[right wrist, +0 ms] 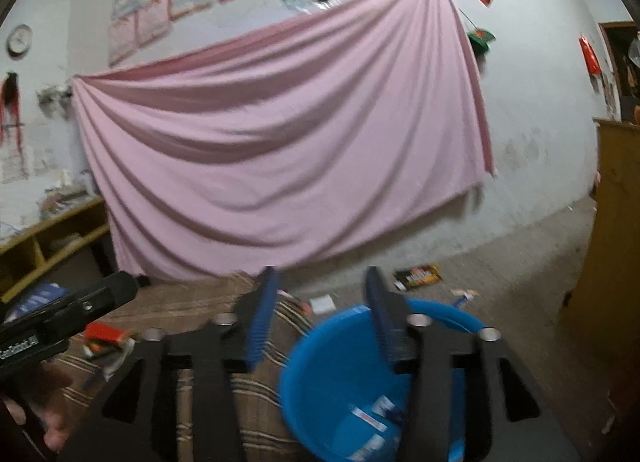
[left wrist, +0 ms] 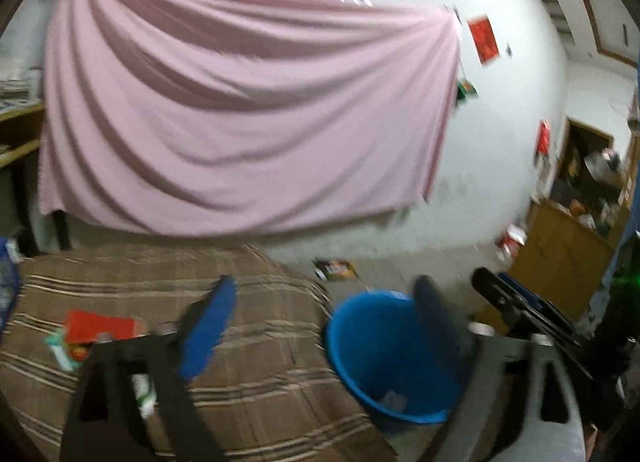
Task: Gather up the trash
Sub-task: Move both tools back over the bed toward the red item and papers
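both grippers hang over the blue bucket [right wrist: 360,382] that sits on the floor just off the right edge of the bed [left wrist: 240,402]. left gripper [left wrist: 320,326] jaws spread wide, nothing between them. right gripper [right wrist: 324,318] jaws partway apart, also empty. no earlier frame to compare. some wrappers already lie in the bucket bottom [right wrist: 372,418]. remaining trash: red packet [left wrist: 100,328] plus a pale crumpled wrapper [left wrist: 60,350] touching it near the left edge of the bed, more bits under the left gripper body; a dark packet [right wrist: 418,276] and small scraps lie on the floor by the wall. judgement: these are light, thin, crinkly foil/paper, slippery and flat on soft bedding, so pinch an upturned edge or crumpled fold, not the flat face. blurry frames, finer detail can't be told
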`<state>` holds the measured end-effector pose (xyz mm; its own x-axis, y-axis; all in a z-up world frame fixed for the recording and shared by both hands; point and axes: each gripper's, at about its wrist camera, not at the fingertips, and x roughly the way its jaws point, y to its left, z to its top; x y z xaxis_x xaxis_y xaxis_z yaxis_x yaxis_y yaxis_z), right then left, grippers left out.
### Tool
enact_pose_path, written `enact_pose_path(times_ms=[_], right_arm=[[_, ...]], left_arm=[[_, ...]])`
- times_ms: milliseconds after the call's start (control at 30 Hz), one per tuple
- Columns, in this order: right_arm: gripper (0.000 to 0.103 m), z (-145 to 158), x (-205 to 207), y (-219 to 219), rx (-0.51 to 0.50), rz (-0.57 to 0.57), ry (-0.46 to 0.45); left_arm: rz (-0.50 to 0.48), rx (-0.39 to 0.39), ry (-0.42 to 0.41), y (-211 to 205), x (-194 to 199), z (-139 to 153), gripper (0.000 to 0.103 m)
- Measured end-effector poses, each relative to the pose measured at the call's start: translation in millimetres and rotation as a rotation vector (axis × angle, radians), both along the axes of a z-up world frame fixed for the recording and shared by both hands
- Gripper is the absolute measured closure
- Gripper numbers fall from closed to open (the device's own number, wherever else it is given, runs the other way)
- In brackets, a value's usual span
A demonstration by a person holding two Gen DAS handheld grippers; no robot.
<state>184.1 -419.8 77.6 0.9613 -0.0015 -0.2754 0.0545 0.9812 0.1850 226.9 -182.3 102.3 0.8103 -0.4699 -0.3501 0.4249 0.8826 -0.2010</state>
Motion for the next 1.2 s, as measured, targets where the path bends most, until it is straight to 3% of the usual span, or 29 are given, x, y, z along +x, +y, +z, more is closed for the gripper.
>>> enact_pose_path(times_ms=[67,133,267,367,567,800,967,1200], right_arm=[[0.047,9.5,-5.1,15.7,-0.007,0.025,-0.05],[0.027,17.4,-11.3,31.5,-0.013,0.044,-0.099],[0.017,28.6,-19.7,58.8,-0.017,0.082,-0.184],[0.0,32.3,-25.9,77.6,-0.024,0.1,-0.243],[0.0,33.7,-31.2,102.6,-0.02,0.136,-0.308],[0.0,22.9,-27.2,127.7,-0.054,0.175,-0.294],[0.0,9.2,-13.7,148.2,-0.112,0.227,-0.231],[0.0,-14.4,18.8,172.7,-0.173,0.325,-0.04]], left_arm=[[0.06,-0.022,-0.061,23.7,-11.4,8.1,0.002],[0.111,-0.027,-0.108,48.1,-22.4,14.5,0.002],[0.195,-0.016,-0.145,88.7,-36.1,19.9,0.002],[0.253,-0.015,-0.168,115.8,-46.0,20.4,0.002],[0.319,0.008,-0.224,150.9,-65.5,13.2,0.002],[0.372,0.084,-0.254,171.5,-73.1,-3.5,0.002],[0.367,0.141,-0.198,183.8,-67.6,-27.0,0.002],[0.337,0.183,-0.036,188.4,-46.7,-65.8,0.002]])
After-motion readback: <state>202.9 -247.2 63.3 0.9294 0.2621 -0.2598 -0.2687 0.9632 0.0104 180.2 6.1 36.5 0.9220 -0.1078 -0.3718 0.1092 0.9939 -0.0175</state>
